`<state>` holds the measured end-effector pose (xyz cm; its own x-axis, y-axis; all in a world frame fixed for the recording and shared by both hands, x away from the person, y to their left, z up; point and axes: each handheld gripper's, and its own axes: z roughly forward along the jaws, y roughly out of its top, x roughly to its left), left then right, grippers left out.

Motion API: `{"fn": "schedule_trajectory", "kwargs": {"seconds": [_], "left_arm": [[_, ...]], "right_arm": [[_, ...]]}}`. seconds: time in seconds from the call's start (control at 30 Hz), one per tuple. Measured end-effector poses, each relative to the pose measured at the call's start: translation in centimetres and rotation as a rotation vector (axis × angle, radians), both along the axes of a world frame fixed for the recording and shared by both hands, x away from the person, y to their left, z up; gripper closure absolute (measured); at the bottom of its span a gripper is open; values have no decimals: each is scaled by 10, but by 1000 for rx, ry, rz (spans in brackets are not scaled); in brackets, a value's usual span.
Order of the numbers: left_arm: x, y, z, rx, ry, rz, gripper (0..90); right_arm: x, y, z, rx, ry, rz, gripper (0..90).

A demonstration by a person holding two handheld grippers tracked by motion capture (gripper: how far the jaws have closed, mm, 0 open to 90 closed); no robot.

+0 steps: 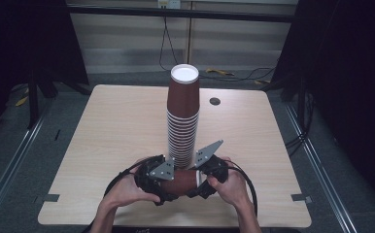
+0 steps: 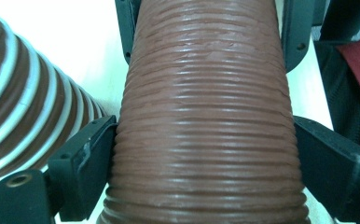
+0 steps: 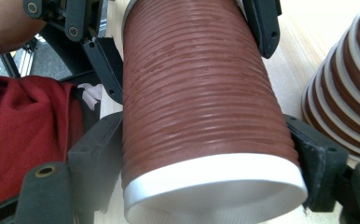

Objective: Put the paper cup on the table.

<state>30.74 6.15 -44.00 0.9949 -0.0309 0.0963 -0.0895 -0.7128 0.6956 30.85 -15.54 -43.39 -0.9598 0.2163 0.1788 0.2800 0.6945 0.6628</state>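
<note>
We hold the brown ribbed cup (image 1: 181, 181) lying level between both tools, low over the table's (image 1: 103, 145) near edge, just before the tall cup stack (image 1: 182, 116). The left tool (image 1: 162, 183) pinches its narrow end and the right tool (image 1: 206, 180) its white rim end, probably to pull nested cups apart; whether it is one cup or several we cannot tell.

Laboratory recording bay: bare wooden table (image 1: 117, 126) on grey floor, flanked by black curtains (image 1: 350, 73), floor rails (image 1: 10, 165), trailing cables (image 1: 234, 75), wall socket (image 1: 168, 4).

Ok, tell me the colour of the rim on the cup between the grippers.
White, on a ribbed brown cup; the rim shows best in the right gripper view.
</note>
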Motion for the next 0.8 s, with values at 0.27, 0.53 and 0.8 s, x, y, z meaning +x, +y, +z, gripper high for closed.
{"fn": "schedule_trajectory", "kwargs": {"seconds": [0.27, 0.53, 0.8], "left_arm": [[-1, 5, 3, -65, 4, 15, 122], [-1, 13, 13, -207, 5, 25, 156], [-1, 23, 16, -288, -1, 76, 158]], "right_arm": [[-2, -1, 1, 8, 5, -10, 220], [-1, 0, -1, 15, -4, -4, 219], [-1, -7, -2, 13, -1, -43, 219]]}}
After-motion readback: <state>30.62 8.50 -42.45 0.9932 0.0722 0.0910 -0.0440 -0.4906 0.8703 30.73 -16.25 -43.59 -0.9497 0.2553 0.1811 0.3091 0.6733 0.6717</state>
